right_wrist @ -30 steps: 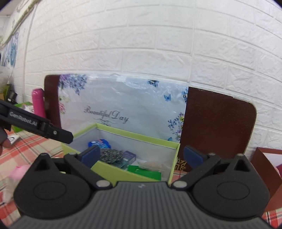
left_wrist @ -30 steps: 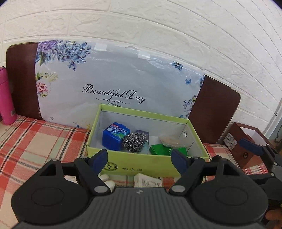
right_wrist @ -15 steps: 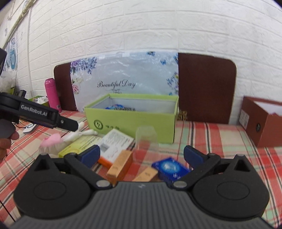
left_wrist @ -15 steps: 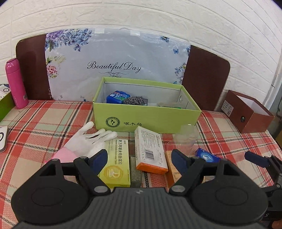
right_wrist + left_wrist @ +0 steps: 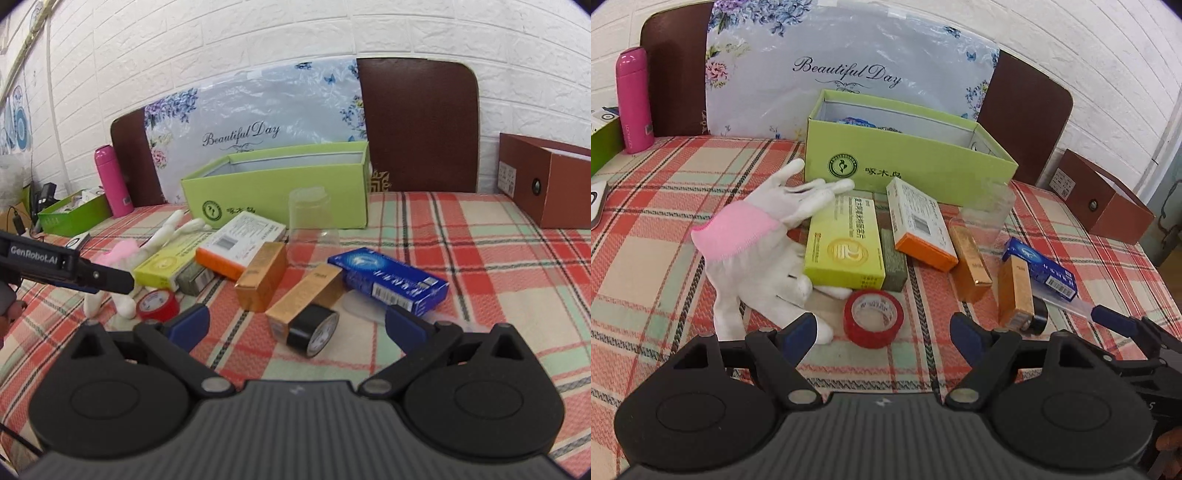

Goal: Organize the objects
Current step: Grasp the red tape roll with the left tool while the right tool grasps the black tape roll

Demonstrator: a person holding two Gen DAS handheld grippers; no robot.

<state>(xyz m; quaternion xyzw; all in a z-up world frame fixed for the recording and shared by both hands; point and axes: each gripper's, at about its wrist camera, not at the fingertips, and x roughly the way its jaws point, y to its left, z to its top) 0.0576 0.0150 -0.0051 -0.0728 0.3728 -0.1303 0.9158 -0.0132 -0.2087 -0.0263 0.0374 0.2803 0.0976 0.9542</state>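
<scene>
Left wrist: red tape roll (image 5: 873, 318) between open gripper (image 5: 884, 334)

Left claw (image 5: 884, 334) spread wide above red tape roll (image 5: 873, 318), white gloves (image 5: 764, 236), green box (image 5: 908, 158)

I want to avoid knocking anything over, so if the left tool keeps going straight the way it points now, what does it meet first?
Most likely the red roll of tape, lying flat on the checked tablecloth between the open left tool fingers' line. Depth is hard to judge through the fisheye, so it could touch the cloth just short of it.
</scene>
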